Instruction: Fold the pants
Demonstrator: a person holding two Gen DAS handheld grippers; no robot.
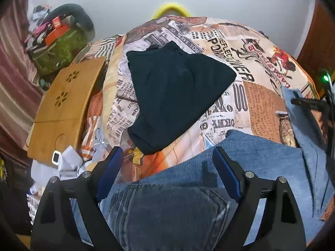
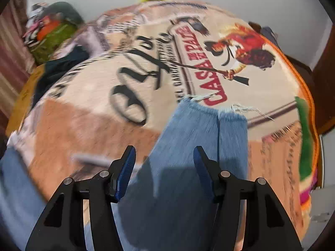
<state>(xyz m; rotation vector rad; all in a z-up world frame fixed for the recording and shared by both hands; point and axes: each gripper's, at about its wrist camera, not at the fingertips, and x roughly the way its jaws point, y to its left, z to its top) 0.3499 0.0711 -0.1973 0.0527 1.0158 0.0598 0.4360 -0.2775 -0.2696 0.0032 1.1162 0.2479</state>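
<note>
Blue jeans point(image 1: 171, 190) lie on a bed with a printed poster-pattern cover point(image 1: 263, 104). In the left wrist view my left gripper point(image 1: 167, 159) is open over the waist and back-pocket end, holding nothing. In the right wrist view my right gripper point(image 2: 164, 156) is open above the jeans' leg point(image 2: 188, 146), whose frayed hem point(image 2: 209, 104) points away from me. The right gripper also shows at the right edge of the left wrist view point(image 1: 314, 102).
A folded dark garment point(image 1: 175, 92) lies on the cover beyond the jeans. A wooden lap tray point(image 1: 62, 108) and a green bag with clutter point(image 1: 56, 48) sit at the left. Crumpled paper point(image 1: 69, 163) lies near the left finger. A curtain hangs far left.
</note>
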